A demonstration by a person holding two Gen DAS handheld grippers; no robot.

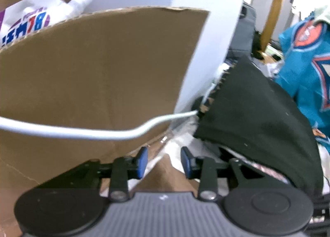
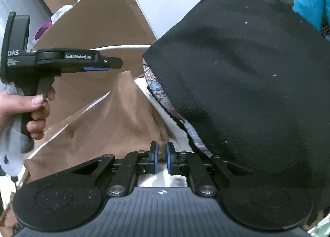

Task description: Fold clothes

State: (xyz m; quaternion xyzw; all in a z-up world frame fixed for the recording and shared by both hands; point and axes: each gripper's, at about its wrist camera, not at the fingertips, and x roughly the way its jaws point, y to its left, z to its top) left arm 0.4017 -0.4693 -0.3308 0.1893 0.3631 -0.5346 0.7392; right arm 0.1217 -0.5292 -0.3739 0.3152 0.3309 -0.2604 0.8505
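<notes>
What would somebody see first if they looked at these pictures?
Probably the big black cloth draped across the right wrist view's right side. Next, the brown cardboard sheet filling the left wrist view, with a bright teal jersey at its right edge.

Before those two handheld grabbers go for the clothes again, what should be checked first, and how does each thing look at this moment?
1. Left gripper empty: ok, jaws apart, nothing between them.
2. Right gripper empty: ok, nearly shut, no cloth pinched.
3. Black garment within reach: ok, it drapes close on the right.
4. Brown garment spread flat: not ok, it lies rumpled.
5. White cable clear of the left gripper: not ok, it crosses just ahead.
6. Cardboard box out of the way: cannot tell.
</notes>
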